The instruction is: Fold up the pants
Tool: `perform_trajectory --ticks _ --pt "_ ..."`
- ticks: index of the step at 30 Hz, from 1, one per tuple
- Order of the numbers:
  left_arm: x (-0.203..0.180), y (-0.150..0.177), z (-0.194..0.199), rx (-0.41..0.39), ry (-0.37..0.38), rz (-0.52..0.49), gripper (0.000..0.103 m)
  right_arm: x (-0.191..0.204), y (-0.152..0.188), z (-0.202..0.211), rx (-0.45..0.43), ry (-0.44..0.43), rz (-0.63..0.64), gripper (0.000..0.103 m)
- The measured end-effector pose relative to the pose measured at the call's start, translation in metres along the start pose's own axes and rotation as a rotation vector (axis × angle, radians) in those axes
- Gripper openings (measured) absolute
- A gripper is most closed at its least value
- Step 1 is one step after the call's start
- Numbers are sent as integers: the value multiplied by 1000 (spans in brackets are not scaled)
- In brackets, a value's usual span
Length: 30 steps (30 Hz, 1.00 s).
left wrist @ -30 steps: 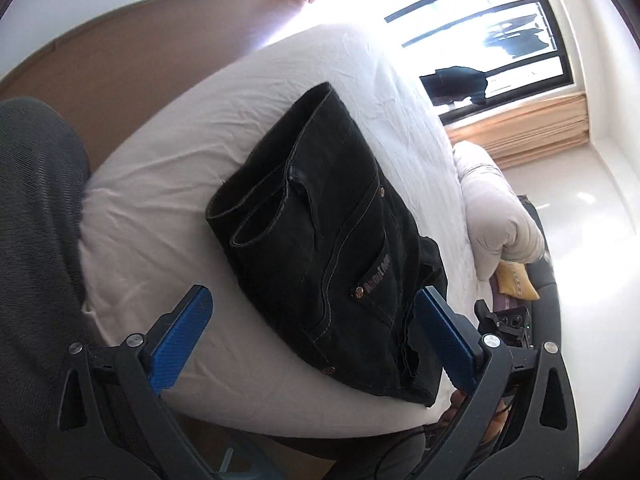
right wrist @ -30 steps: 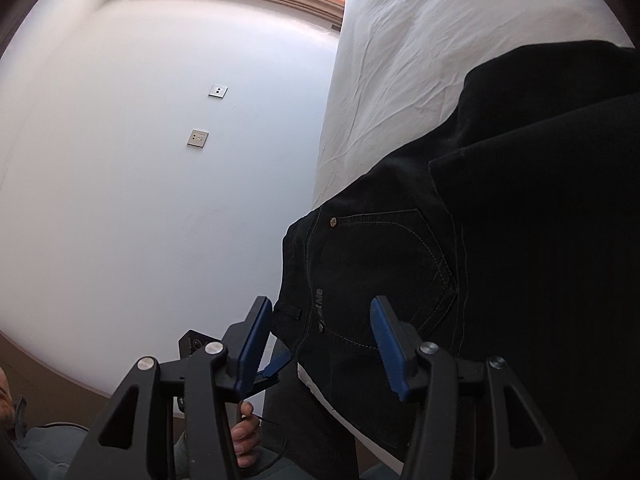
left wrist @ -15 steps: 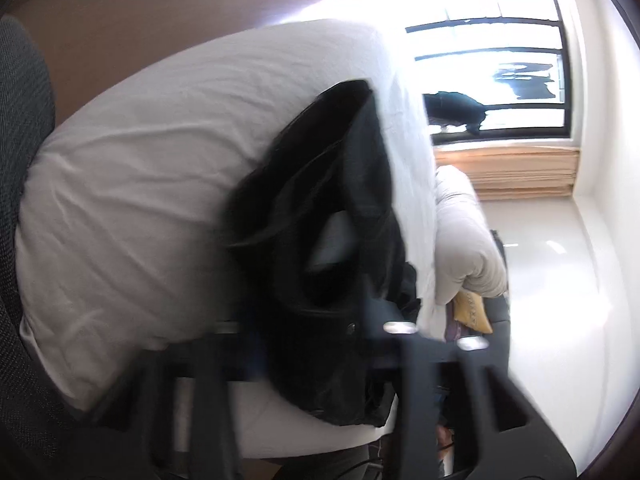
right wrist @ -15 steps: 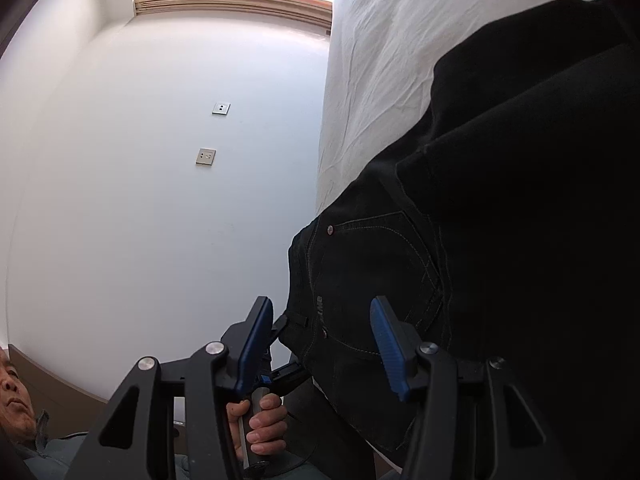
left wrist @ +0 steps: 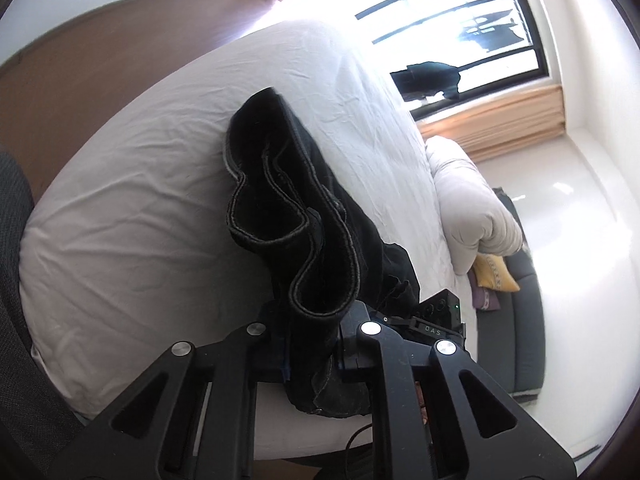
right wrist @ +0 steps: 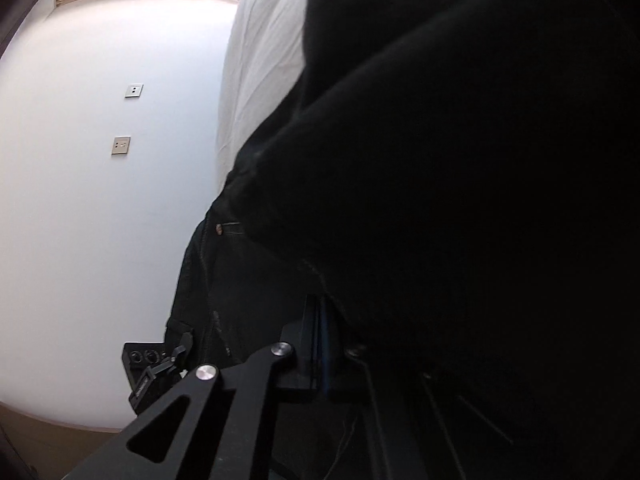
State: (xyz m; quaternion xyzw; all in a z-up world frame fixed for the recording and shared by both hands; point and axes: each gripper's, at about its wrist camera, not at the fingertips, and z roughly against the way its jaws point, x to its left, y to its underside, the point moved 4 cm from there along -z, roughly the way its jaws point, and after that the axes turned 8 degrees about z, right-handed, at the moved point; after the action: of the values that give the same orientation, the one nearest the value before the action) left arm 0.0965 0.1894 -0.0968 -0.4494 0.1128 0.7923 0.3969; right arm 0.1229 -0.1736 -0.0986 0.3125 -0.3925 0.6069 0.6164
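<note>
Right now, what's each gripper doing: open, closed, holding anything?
Left gripper: closed on the black pants.
Right gripper: appears closed on the pants; one finger hidden by fabric.

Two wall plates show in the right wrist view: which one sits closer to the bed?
The upper wall plate, the grey one. It sits higher on the white wall and nearer the bed's white sheet than the lower, beige plate.

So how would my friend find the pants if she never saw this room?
Start at the big bed with the white sheet below the barred window. On its near edge lies a thick black bundle, the pants, pinched by the left gripper. Everything around them is pale, and only they show grey stitched hems.
</note>
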Motion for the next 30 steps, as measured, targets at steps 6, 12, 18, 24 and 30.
perform_trajectory --ticks 6,12,18,24,30 --pt "-50 5 -7 -13 -2 -138 12 2 4 0 -44 5 25 0" --pt "-108 19 -15 -12 -10 -294 12 10 5 7 -55 5 39 16" --pt "-172 65 -44 30 -6 -533 13 55 -3 77 -217 -61 112 103" --pt "-222 134 -95 143 -7 -790 13 97 2 140 -165 -38 263 103" --pt "-244 187 -148 262 -37 -951 13 119 15 189 -165 -7 376 103"
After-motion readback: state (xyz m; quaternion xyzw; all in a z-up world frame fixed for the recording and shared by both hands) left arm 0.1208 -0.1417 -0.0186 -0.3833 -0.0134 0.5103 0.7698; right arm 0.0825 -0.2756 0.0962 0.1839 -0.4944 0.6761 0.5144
